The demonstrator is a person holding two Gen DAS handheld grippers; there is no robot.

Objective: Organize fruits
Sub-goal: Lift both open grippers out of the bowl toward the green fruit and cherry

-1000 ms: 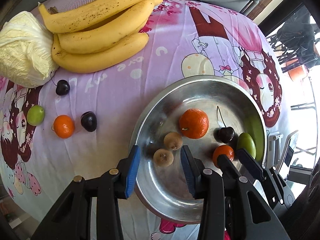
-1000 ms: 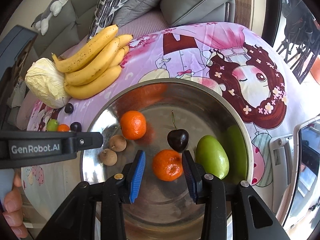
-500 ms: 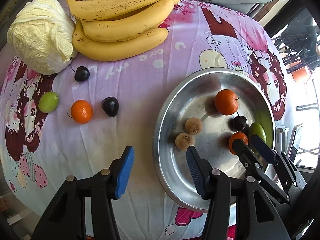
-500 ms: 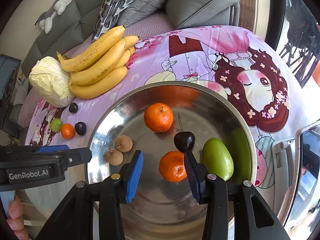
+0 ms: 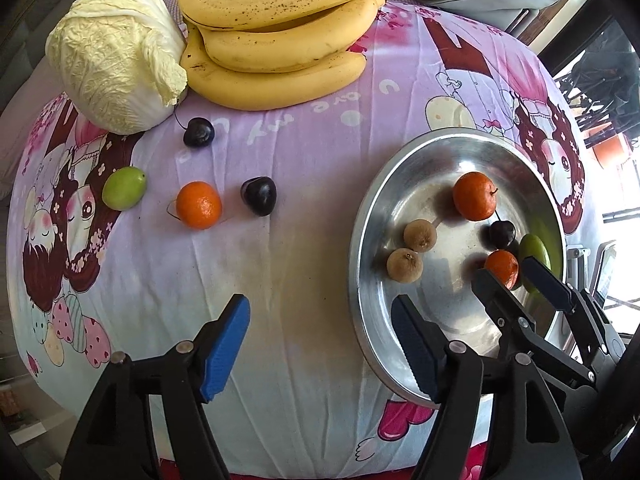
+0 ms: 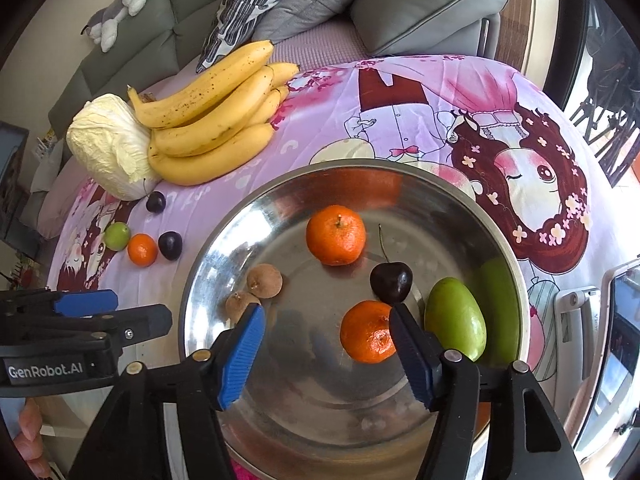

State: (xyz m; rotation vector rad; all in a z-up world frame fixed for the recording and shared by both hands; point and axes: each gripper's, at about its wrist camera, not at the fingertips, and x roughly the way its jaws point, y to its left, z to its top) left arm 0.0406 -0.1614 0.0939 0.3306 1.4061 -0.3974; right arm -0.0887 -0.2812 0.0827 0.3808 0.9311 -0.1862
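Observation:
A steel bowl holds a large tangerine, a dark cherry, a green fruit, two brown longans and a small tangerine. My right gripper hangs over the bowl. Its jaws are opening, and the small tangerine lies loose beside the right pad. My left gripper points down over the bowl's left rim with its jaws opening on nothing. On the cloth lie a tangerine, a dark plum, a stemmed cherry and a green fruit.
A bunch of bananas and a pale cabbage lie at the table's far side. Grey sofa cushions stand behind. A white device sits at the right edge. A person's fingers show at the lower left.
Both pairs of jaws have spread wider. The left gripper slid left from over the longans to the bowl's rim. The right gripper let go of the small tangerine, which stays in the bowl.

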